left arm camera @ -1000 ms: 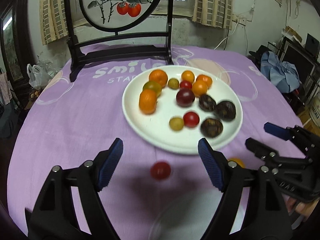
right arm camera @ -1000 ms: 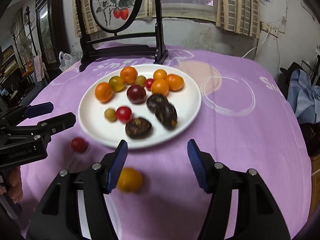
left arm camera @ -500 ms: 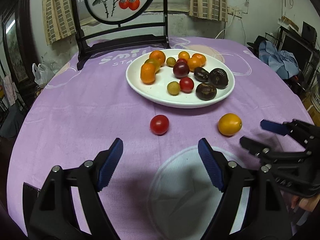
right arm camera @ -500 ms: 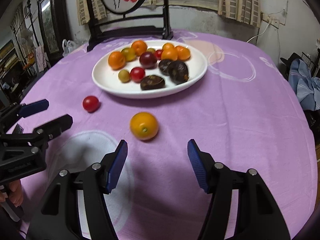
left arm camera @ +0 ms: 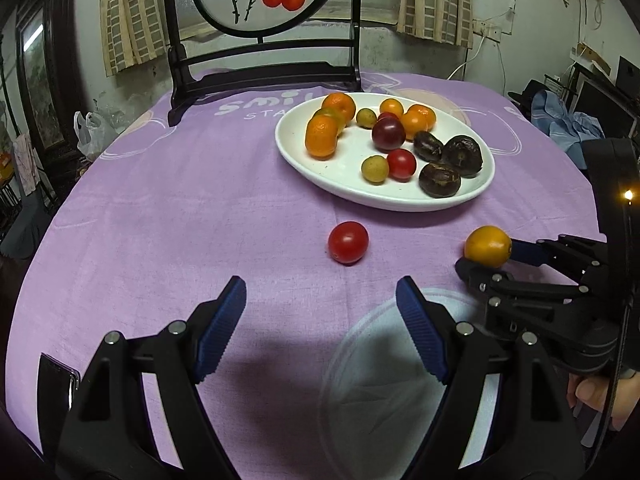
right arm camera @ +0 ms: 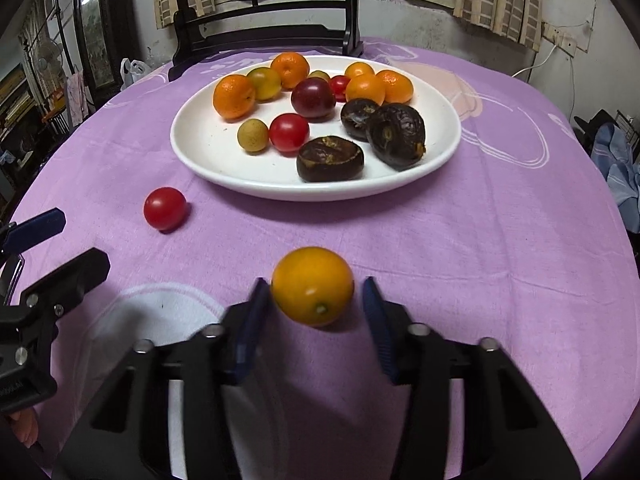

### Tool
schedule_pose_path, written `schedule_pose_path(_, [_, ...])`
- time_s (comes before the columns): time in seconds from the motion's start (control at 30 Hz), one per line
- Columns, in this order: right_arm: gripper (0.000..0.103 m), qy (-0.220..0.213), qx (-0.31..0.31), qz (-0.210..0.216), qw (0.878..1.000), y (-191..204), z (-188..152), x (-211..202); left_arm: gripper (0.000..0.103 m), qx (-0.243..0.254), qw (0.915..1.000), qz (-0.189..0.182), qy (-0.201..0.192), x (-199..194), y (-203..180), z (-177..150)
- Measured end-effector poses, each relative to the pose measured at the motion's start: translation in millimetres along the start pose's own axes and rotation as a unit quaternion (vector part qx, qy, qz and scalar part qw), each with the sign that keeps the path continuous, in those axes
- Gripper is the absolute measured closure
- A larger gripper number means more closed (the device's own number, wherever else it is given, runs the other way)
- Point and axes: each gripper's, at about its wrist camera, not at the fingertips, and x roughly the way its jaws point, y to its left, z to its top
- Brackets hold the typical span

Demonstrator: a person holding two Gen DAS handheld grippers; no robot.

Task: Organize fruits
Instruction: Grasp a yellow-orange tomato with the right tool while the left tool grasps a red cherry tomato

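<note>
A white plate [left arm camera: 348, 190] [right arm camera: 200, 160] holds several oranges, tomatoes, a plum and dark fruits. A loose red tomato [left arm camera: 348, 242] [right arm camera: 165, 208] lies on the purple cloth in front of the plate. A loose orange fruit [left arm camera: 488, 246] [right arm camera: 313, 286] lies to its right. My right gripper [right arm camera: 314, 304] is open, its blue fingers on either side of the orange fruit with a gap on the right side. My left gripper [left arm camera: 320, 320] is open and empty, a short way before the red tomato.
A dark wooden stand [left arm camera: 264, 76] with a round painted screen stands behind the plate. A white circle print [left arm camera: 384, 380] marks the cloth near me. A dark phone-like object [left arm camera: 56, 380] lies at the table's near left edge. Clutter surrounds the table.
Both grippers have drawn closer to the loose fruits. The right gripper's fingers have come around the orange fruit and narrowed. The left gripper has stayed open behind the red tomato.
</note>
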Motion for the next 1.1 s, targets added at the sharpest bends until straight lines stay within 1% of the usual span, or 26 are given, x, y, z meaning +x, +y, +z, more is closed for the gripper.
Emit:
schedule_pose_path(0.17, [0.065, 0.002, 0.011, 0.012, 1.0, -5, -3, -5, 0.024, 0.006, 1.0, -0.002, -0.001, 0, -4, -1])
schedule_pose_path(0.27, [0.065, 0.001, 0.018, 0.019, 1.0, -8, -9, -15, 0.024, 0.008, 1.0, -0.004, 0.0, 0, -5, -2])
schedule_pose_path(0.47, [0.065, -0.012, 0.026, 0.028, 0.999, -14, -25, -39, 0.024, 0.01, 0.9999, -0.003, 0.002, 1, -6, -3])
schedule_pose_path(0.7, [0.065, -0.021, 0.036, 0.039, 0.998, -20, -43, -55, 0.024, 0.011, 0.9999, 0.0, 0.008, 7, -8, -4])
schedule_pose_path(0.93, [0.065, -0.036, 0.038, 0.058, 0.997, -22, -43, -67, 0.024, 0.007, 0.9996, 0.005, 0.026, 30, -13, 4])
schedule_pose_path(1.1, [0.065, -0.042, 0.037, 0.071, 0.996, -23, -43, -72, 0.025, -0.009, 0.9987, -0.004, 0.049, 50, -13, 11])
